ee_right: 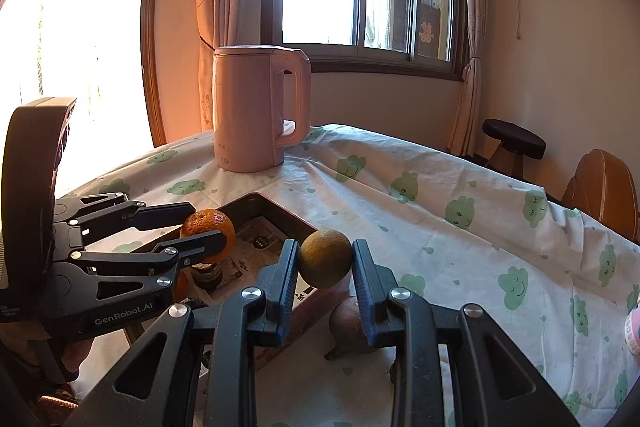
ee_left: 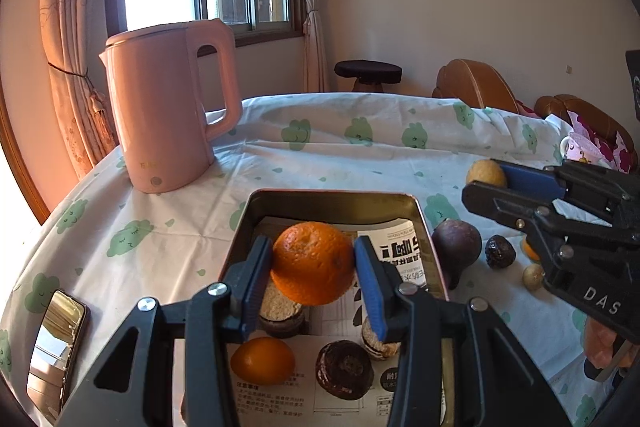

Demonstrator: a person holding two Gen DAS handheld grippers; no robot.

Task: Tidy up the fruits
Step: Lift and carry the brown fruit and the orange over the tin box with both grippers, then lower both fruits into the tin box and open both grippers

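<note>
My left gripper [ee_left: 314,261] is shut on a large orange [ee_left: 308,267] and holds it above the open metal tin [ee_left: 328,197]. Lower in the tin lie a smaller orange [ee_left: 262,361], a dark round fruit [ee_left: 344,369] and round biscuits [ee_left: 280,311] on printed paper. My right gripper [ee_right: 325,255] is shut on a round yellow-green fruit [ee_right: 325,265], held over the tin's right edge [ee_right: 280,213]. The left wrist view shows that gripper [ee_left: 486,185] coming in from the right with its fruit [ee_left: 486,171]. The right wrist view has the left gripper [ee_right: 204,225] with the orange [ee_right: 208,227].
A pink kettle [ee_left: 168,107] stands behind the tin on the cloud-print cloth. Right of the tin lie a purple fruit [ee_left: 456,247], a dark wrinkled fruit [ee_left: 500,251] and a small pale one [ee_left: 534,275]. A phone [ee_left: 56,347] lies at the left.
</note>
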